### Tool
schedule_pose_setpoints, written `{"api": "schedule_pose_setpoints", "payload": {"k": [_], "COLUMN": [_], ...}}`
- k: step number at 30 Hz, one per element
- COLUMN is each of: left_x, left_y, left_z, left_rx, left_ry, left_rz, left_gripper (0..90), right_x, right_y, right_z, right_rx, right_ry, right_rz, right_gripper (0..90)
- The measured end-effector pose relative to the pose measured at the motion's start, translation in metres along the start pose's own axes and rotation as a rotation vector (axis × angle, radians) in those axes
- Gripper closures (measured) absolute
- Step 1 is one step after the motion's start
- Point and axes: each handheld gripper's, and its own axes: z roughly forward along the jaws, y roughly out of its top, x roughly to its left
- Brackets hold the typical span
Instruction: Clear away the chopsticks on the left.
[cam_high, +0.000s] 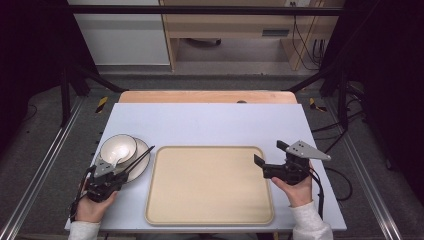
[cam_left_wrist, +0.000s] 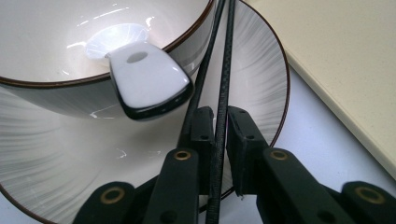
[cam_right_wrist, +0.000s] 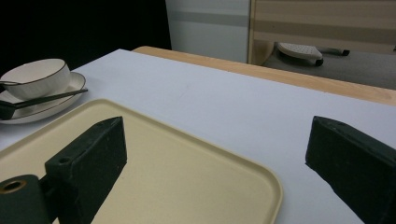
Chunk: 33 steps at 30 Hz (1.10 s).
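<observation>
White table (cam_high: 210, 125), grey floor around it. High view: beige tray (cam_high: 210, 185) at centre; plate (cam_high: 142, 165) with bowl (cam_high: 118, 148) at left, just beside the tray. Left gripper (cam_high: 116, 176) clamps black chopsticks (cam_high: 139, 159) lying across the plate's rim. Right gripper (cam_high: 270, 156) hovers at the tray's right edge, jaws wide, empty.

Left gripper view: jaws nearly together, pinching the chopsticks (cam_left_wrist: 219, 93); spoon (cam_left_wrist: 147, 84) handle juts over the bowl (cam_left_wrist: 56, 46) rim.

Right gripper view: jaws far apart above the tray (cam_right_wrist: 187, 177) corner.
</observation>
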Motion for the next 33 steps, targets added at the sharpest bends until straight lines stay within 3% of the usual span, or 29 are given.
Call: {"api": "schedule_pose_setpoints", "payload": {"k": [8,19,25,28,33], "left_x": [-0.005,-0.022,-0.036,-0.050,-0.067], "left_y": [0.002,0.011,0.016,0.019,0.024], "left_z": [-0.001,-0.018,-0.027,-0.031,-0.031], "left_rx": [0.000,-0.075,-0.127,-0.168,-0.179], "left_ry": [0.002,0.004,0.013,0.016,0.025], "left_rz": [0.003,-0.006,-0.018,-0.035,-0.046], "left_gripper": [85.2,85.2,85.2,85.2,85.2], "right_x": [0.000,-0.001,0.000,0.000,-0.001], "right_y": [0.000,0.001,0.002,0.003,0.003], "right_z": [0.000,-0.002,-0.004,-0.004,-0.007], "right_rx": [0.005,-0.003,-0.004,-0.010,-0.016], "right_ry": [0.003,-0.003,-0.005,-0.007,-0.012], "right_rz": [0.001,-0.002,-0.002,-0.007,-0.002], "right_gripper": [5.4,5.2,5.0,4.7,4.6]}}
